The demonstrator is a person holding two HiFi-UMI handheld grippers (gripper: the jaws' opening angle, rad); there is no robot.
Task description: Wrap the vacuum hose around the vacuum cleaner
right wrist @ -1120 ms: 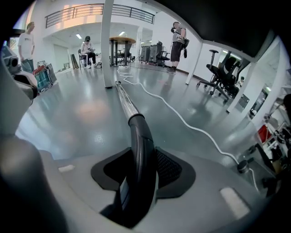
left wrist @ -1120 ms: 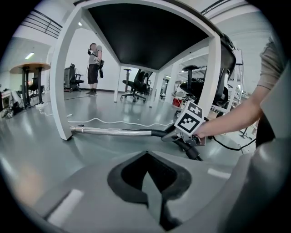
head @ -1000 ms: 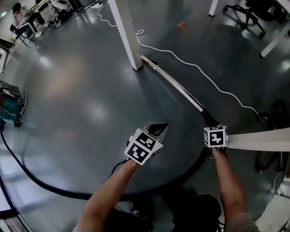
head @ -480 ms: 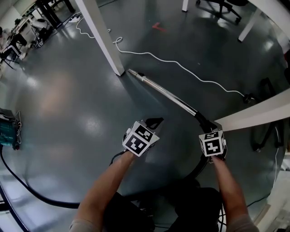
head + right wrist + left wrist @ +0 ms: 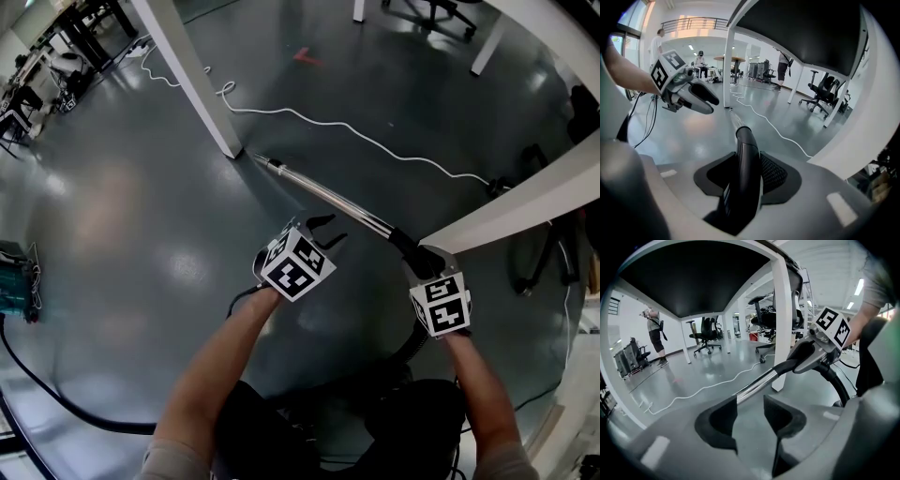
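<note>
Your left tool hovers with its jaws apart, holding nothing. The metal wand slants just beyond it. Your right tool is clamped on the black handle — the vacuum hose curves down from there beside your right arm.

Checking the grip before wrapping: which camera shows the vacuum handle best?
The right gripper view: the black handle sits clamped between the right gripper's fingers. The head view shows it poking out beyond the marker cube; the left gripper view shows it side-on, joining the metal tube.

Vacuum cleaner cut by edge, hose partly hidden
</note>
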